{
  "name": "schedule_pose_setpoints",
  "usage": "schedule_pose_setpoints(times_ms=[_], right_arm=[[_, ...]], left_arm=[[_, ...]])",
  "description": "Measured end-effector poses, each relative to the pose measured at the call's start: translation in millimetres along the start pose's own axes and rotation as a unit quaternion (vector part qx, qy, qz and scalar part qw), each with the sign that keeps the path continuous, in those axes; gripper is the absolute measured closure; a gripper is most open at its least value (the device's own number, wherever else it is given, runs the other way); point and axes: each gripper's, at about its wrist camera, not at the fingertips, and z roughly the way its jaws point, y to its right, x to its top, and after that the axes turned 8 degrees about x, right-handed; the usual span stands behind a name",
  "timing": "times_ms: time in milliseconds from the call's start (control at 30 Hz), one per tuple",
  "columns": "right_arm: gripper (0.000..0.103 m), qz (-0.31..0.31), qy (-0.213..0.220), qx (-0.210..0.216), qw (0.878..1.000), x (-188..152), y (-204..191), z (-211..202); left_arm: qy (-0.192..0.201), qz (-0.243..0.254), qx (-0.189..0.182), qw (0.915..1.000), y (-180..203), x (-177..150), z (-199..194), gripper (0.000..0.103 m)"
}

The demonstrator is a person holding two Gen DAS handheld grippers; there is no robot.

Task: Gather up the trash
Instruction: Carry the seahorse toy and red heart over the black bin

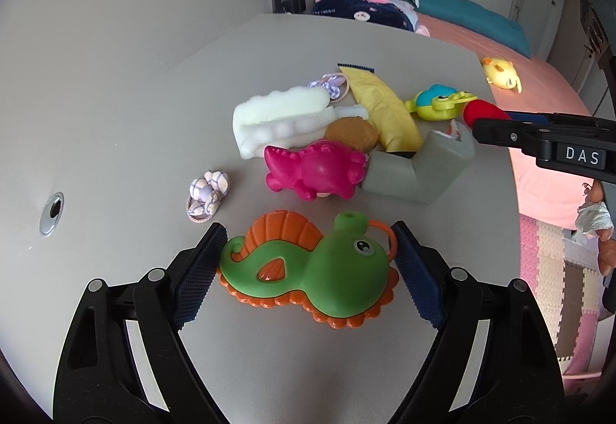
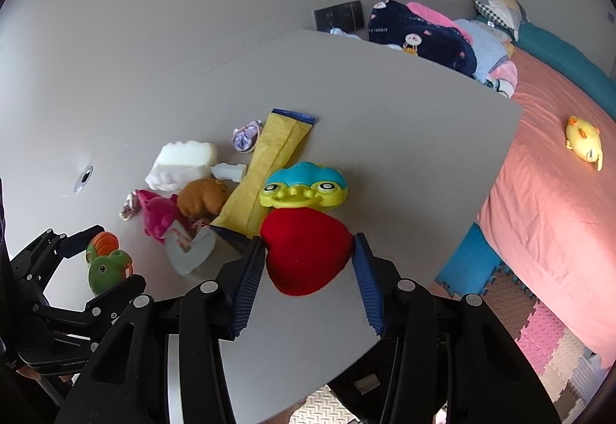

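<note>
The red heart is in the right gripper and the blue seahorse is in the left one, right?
Not quite. The seahorse in the left gripper is green with orange trim, as the left wrist view shows. The red heart is in the right gripper.

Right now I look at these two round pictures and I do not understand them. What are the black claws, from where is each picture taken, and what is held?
There is no robot: a person holds a two-finger gripper in each hand. Each has a wide-angle camera looking along its fingers, so the pictures bend. One picture is from the left gripper, whose blue pads close on a green and orange seahorse toy. The other is from the right gripper, which pinches a red heart cushion. On the grey table lie a pink dinosaur toy, white foam, a yellow wrapper, a grey box and a blue and yellow frog toy.
</note>
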Motion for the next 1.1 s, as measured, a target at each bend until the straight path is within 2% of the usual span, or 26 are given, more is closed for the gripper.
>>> schedule_pose_setpoints(times_ms=[300, 567, 867, 1100], right_arm=[[0.055, -0.002, 0.029, -0.010, 1.000, -14.8, -6.7, -38.0], [0.055, 0.008, 0.040, -0.022, 0.999, -39.0, 0.4, -62.7], [0.055, 0.034, 0.051, -0.044, 0.997, -68.2, 30.1, -92.1], [0.055, 0.067, 0.063, -0.066, 0.994, -87.3, 64.0, -117.4]], left_arm=[[0.027, 0.003, -0.011, 0.9996, 10.8, -1.9, -28.5, 0.020], [0.040, 0.022, -0.030, 0.9985, 36.9, -4.8, -39.9, 0.020], [0.046, 0.059, -0.066, 0.9950, 89.6, -6.0, -47.2, 0.020], [0.049, 0.101, -0.097, 0.9889, 141.0, -2.5, -49.9, 0.020]])
